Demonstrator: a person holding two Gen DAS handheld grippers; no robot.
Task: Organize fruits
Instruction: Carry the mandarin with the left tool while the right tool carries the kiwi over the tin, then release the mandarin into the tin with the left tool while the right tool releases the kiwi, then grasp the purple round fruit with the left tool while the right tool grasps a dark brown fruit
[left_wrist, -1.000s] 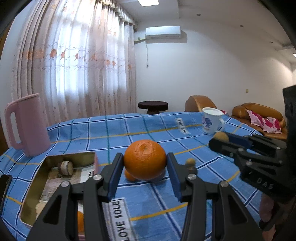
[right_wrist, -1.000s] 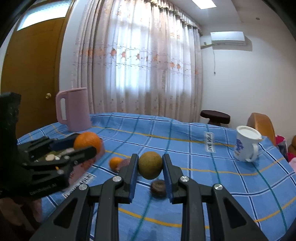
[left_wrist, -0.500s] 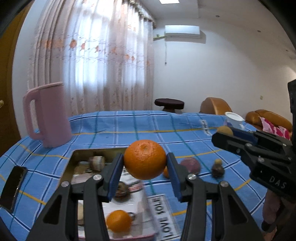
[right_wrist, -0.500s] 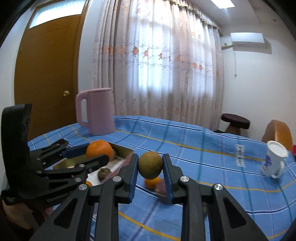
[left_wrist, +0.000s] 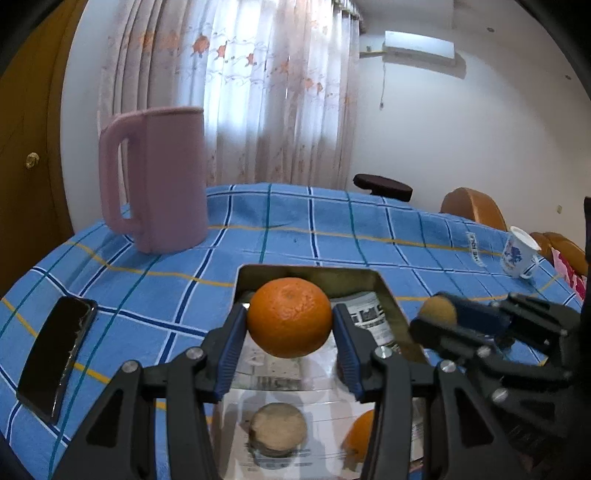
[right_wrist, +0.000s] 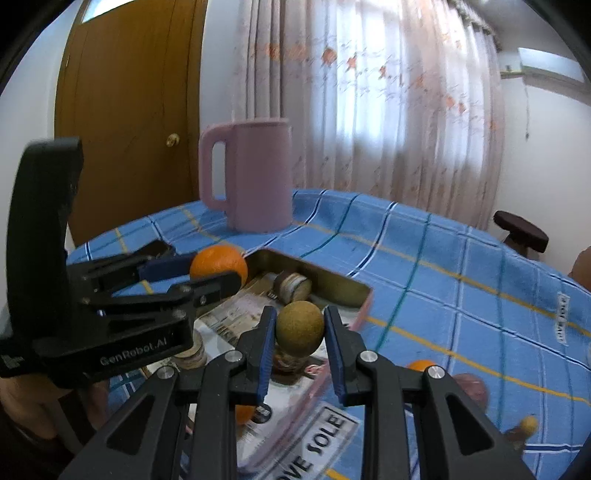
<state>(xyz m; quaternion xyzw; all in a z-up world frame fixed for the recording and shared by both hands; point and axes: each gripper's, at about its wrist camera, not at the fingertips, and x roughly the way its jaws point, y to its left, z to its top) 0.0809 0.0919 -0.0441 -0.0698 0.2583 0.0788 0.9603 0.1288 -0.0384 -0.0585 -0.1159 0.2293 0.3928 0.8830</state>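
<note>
- A desk (left_wrist: 295, 229) under a blue checked cloth, with a curtained window behind.
- Left tongs (left_wrist: 290, 341) hold an orange (left_wrist: 289, 317); right tongs (right_wrist: 300, 338) hold a brown fruit (right_wrist: 300, 328), both over the tray (right_wrist: 332, 284).
- Delivery step; next, lower both and release.

The left gripper (left_wrist: 290, 354) hides half a small orange (left_wrist: 360, 435) in the tray (left_wrist: 391, 306).
</note>
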